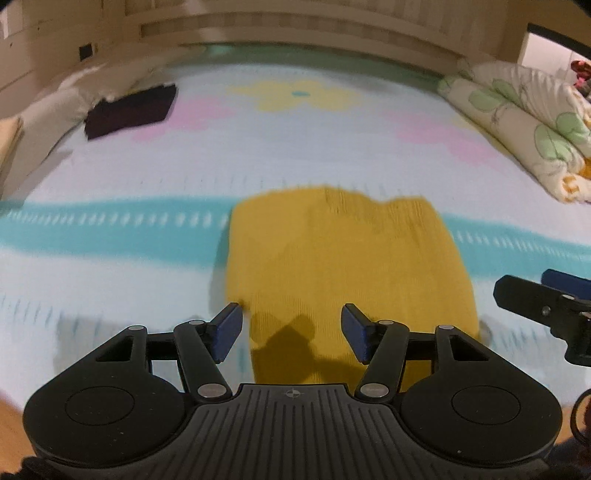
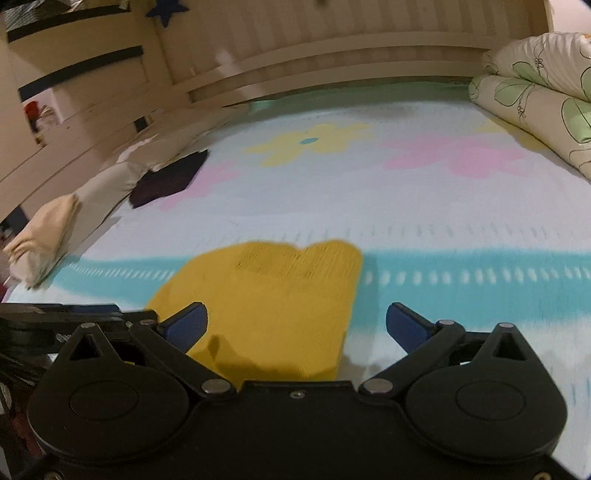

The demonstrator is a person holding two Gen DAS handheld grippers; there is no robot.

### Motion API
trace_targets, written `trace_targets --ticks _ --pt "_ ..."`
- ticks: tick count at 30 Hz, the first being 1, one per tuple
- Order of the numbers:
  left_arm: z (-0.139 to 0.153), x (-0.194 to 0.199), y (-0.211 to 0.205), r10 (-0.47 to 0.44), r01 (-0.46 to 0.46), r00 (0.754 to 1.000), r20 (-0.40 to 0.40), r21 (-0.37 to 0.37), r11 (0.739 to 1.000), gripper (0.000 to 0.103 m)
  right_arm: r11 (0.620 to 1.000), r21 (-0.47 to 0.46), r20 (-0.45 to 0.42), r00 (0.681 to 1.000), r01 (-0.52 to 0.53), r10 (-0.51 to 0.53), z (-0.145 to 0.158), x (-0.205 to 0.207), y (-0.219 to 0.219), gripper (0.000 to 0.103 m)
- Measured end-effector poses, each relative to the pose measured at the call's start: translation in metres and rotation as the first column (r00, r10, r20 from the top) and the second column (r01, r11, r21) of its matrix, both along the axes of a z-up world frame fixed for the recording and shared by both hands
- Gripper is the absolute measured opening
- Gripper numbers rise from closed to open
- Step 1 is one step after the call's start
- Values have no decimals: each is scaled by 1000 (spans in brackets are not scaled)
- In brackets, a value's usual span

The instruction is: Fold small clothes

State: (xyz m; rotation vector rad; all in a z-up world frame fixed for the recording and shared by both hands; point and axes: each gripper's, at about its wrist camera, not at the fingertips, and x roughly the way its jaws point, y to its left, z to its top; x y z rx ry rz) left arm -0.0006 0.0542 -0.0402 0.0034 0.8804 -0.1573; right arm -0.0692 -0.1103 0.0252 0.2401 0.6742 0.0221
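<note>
A folded mustard-yellow knit garment (image 1: 343, 258) lies flat on the flower-patterned bed sheet (image 1: 295, 155). My left gripper (image 1: 291, 328) hovers over its near edge, open, with nothing between the blue pads. The right gripper (image 1: 532, 295) shows at the right edge of the left wrist view. In the right wrist view the yellow garment (image 2: 266, 302) lies ahead and to the left, and my right gripper (image 2: 295, 325) stands open and empty above its near right corner. Both views are motion-blurred.
A dark folded garment (image 1: 129, 110) lies at the far left of the sheet, next to beige folded cloth (image 2: 48, 236). A rolled floral quilt (image 1: 524, 125) lines the right side. A wooden headboard (image 1: 295, 33) bounds the far end.
</note>
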Motion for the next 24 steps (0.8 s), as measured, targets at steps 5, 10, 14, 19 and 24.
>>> trace_targets --ticks 5,10,14,19,24 --pt "-3 -28 5 25 -25 1000 8 -29 999 57 993 -66 -50 994 98 -101 0 -30 17 102" --pt "-1 -52 3 54 -55 995 88 9 998 57 991 -74 -78 990 111 -117 -4 -48 28 102" --pt "1 -61 -1 28 -32 993 117 34 999 57 991 -62 -89 988 122 -127 -4 -55 32 102" --pt "-1 -67 -11 -13 -2 990 138 104 995 57 980 -123 -43 986 157 -163 0 -62 40 102" --pt "-6 -67 -13 -26 13 993 116 111 994 58 985 -75 -42 987 154 -158 -1 -62 37 102"
